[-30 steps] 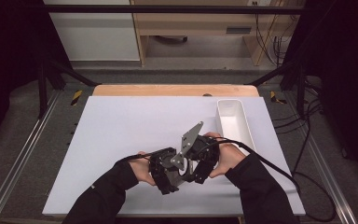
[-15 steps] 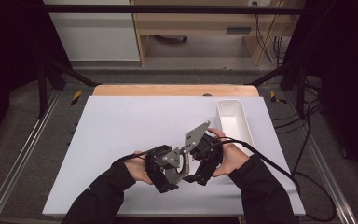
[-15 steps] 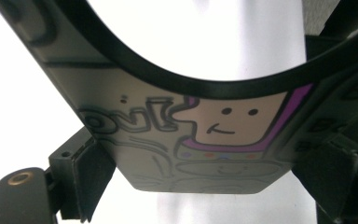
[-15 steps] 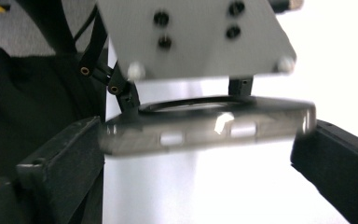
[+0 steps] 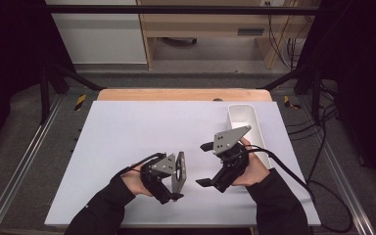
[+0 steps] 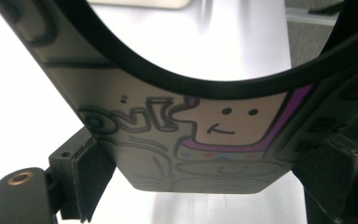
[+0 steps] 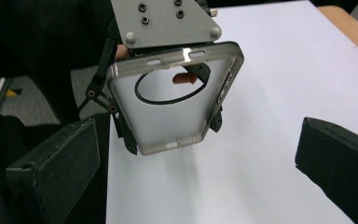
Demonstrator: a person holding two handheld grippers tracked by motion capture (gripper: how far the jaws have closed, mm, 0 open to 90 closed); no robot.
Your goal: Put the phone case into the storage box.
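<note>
While the two grippers had been bunched together over the near middle of the table (image 5: 127,122) a second earlier, they had now pulled apart sideways, with bare table between them. The left gripper (image 5: 172,188) kept the phone case (image 5: 180,169), clamped across its width between both pads, one short end sticking out past the jaw tips, the other back toward the gripper body. In the left gripper view the case (image 6: 200,140) sat pinched at both edges, cartoon print and round camera cutout facing the lens. The right gripper (image 5: 206,164) stood wide open and empty, pointed at the case (image 7: 177,100) from just beside it. My read: the handover to the left was done and the right was free. The white tray (image 5: 254,122) lay beyond the right gripper, untouched.
</note>
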